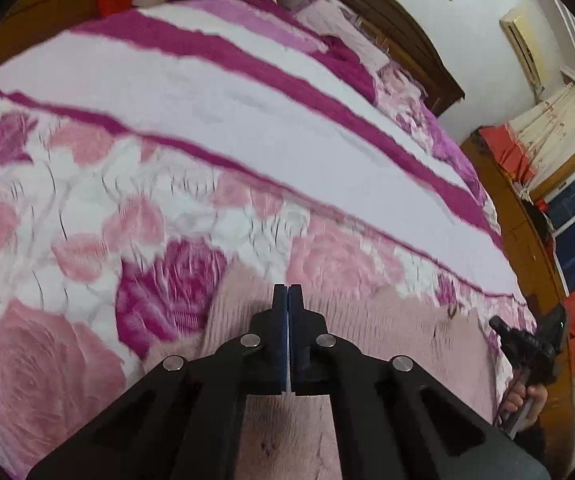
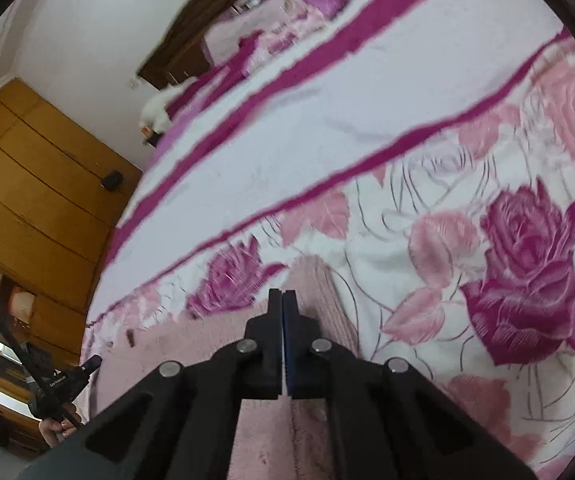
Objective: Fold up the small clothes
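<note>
A pale pink knitted garment (image 1: pixel 387 320) lies flat on the floral bedspread (image 1: pixel 87 208) near the bed's front edge. My left gripper (image 1: pixel 288 287) hovers over the garment's left part, its jaws shut with the blue pads together and no cloth seen between them. In the right wrist view the same garment (image 2: pixel 319 280) runs under my right gripper (image 2: pixel 283 293), which is also shut with nothing visible in it. Each view catches the other gripper at the edge: the right gripper (image 1: pixel 527 340) and the left gripper (image 2: pixel 67 380), each held by a hand (image 1: pixel 527 400).
The bedspread (image 2: pixel 407 100) has white and magenta stripes further back. A dark wooden headboard (image 1: pixel 399 24) and pillows (image 1: pixel 339 24) close the far end. A wooden wardrobe (image 2: pixel 27 184) stands on one side, curtains and a window (image 1: pixel 567 200) on the other.
</note>
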